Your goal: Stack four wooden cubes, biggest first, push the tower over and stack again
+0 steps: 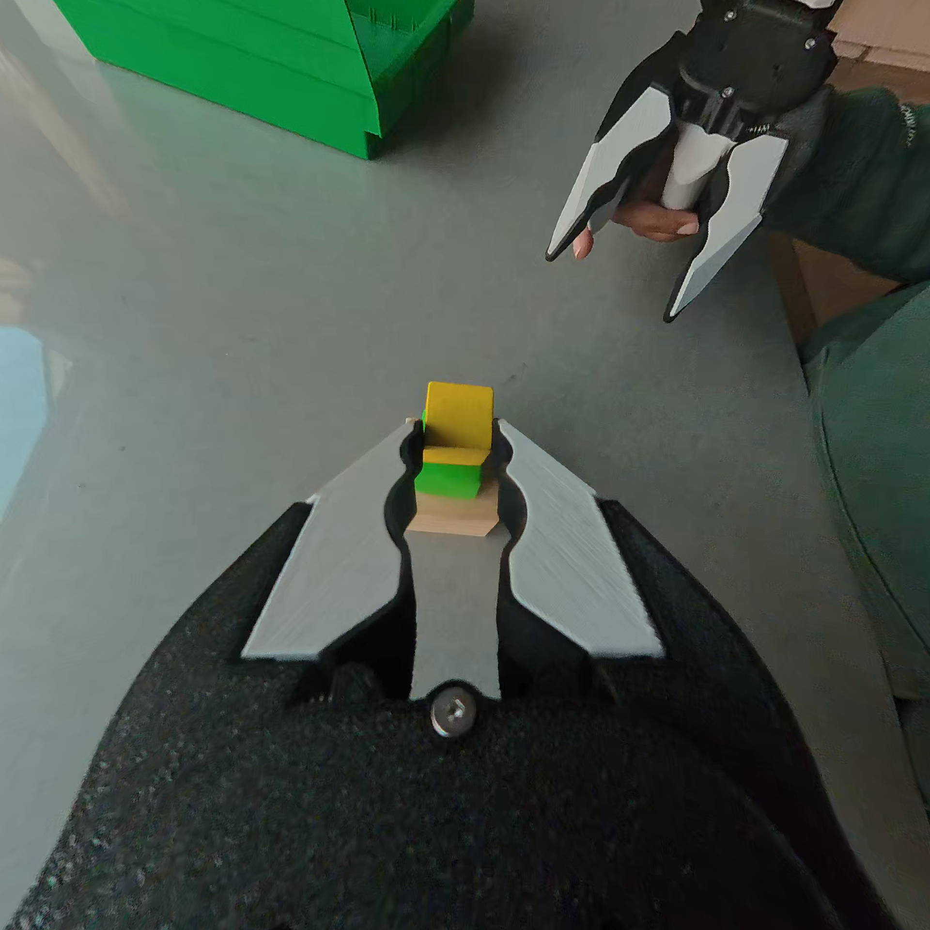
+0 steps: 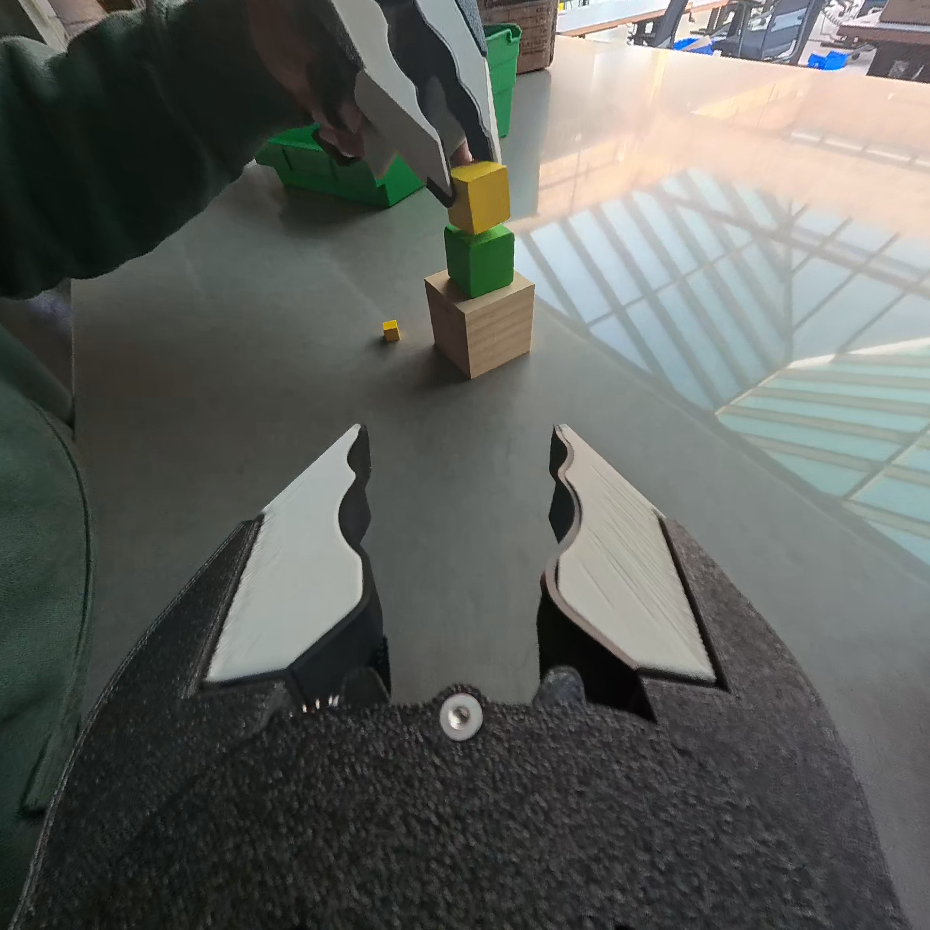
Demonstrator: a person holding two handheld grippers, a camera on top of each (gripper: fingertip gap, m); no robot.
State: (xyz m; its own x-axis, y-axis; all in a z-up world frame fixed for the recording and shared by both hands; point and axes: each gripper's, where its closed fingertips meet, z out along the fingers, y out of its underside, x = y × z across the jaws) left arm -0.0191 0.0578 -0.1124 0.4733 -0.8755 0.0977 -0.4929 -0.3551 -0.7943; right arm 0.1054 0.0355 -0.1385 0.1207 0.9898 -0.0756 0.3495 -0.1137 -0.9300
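A stack stands on the grey table (image 2: 251,402): a wooden block (image 2: 483,327) at the bottom, a green cube (image 2: 480,261) on it, and a yellow cube (image 2: 480,199) on top. My left gripper (image 1: 455,428) comes down from above and is shut on the yellow cube (image 1: 458,417); the green cube (image 1: 445,478) and wooden block (image 1: 450,518) show below it. The left gripper also shows in the right wrist view (image 2: 470,176). My right gripper (image 2: 458,433) is open and empty, low over the table, well short of the stack. It also shows in the left wrist view (image 1: 611,284).
A tiny yellow cube (image 2: 391,330) lies on the table just left of the wooden block. A green plastic bin (image 1: 251,65) stands behind the stack, also seen in the right wrist view (image 2: 342,171). Cardboard boxes (image 1: 865,50) sit beyond the table edge. A green sleeve (image 2: 100,126) reaches in from the left. The gap from one gripper's tips to the other's is roughly 15 centimetres. My left gripper is the nearer one to the wooden block (image 2: 483,327): about 7 centimetres, against 12 centimetres.
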